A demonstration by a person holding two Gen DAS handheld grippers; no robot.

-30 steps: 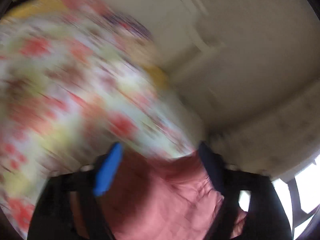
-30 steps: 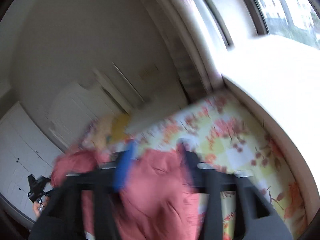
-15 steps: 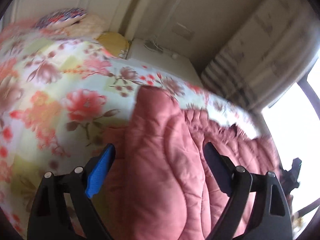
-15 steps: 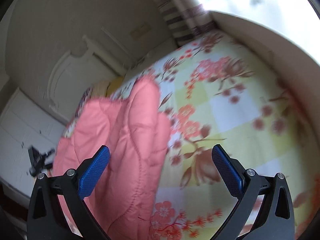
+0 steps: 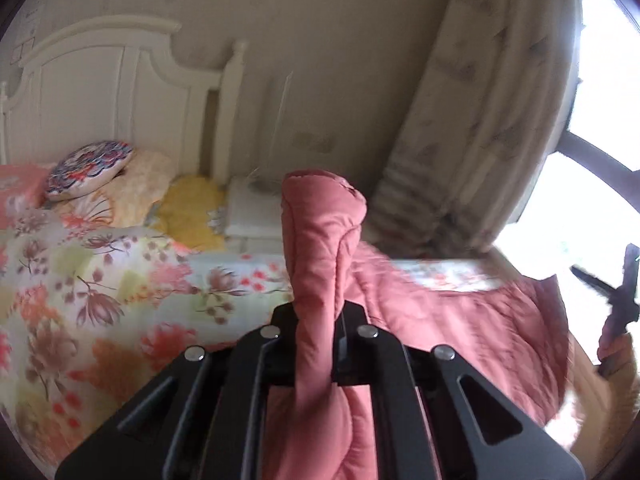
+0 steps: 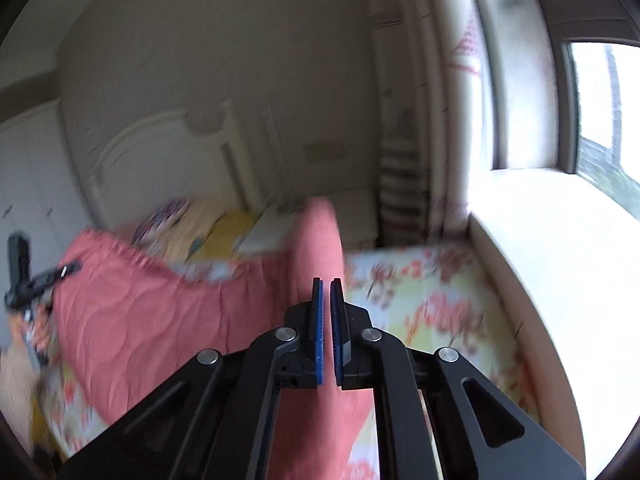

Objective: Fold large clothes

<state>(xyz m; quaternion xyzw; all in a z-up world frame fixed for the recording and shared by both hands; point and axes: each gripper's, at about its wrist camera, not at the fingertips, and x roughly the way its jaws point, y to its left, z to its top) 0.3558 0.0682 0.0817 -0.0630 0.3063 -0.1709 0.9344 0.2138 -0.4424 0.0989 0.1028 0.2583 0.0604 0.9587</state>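
A pink quilted garment [image 5: 440, 320] hangs stretched above the floral bed cover [image 5: 100, 300]. My left gripper [image 5: 318, 314] has its jaws closing tight on a bunched fold of it, which sticks up past the fingertips. In the right wrist view the garment [image 6: 140, 320] spreads to the left. The blue pads of my right gripper [image 6: 326, 286] are closing to a thin slit on another fold, with fabric above and below the jaws. Each view shows the other gripper in a hand at the picture's edge: the right one [image 5: 624, 292], the left one [image 6: 24, 276].
A white headboard [image 5: 100, 92] and pillows [image 5: 88, 168] stand at the bed's far end, with a white nightstand [image 5: 252, 208] beside them. A curtain [image 5: 480, 120] and a broad window sill [image 6: 540, 240] run along the bed's right side.
Both grippers stood open around the garment half a second ago and are now shut on it. The garment has risen off the bed and is stretched between them. Both views have rolled level.
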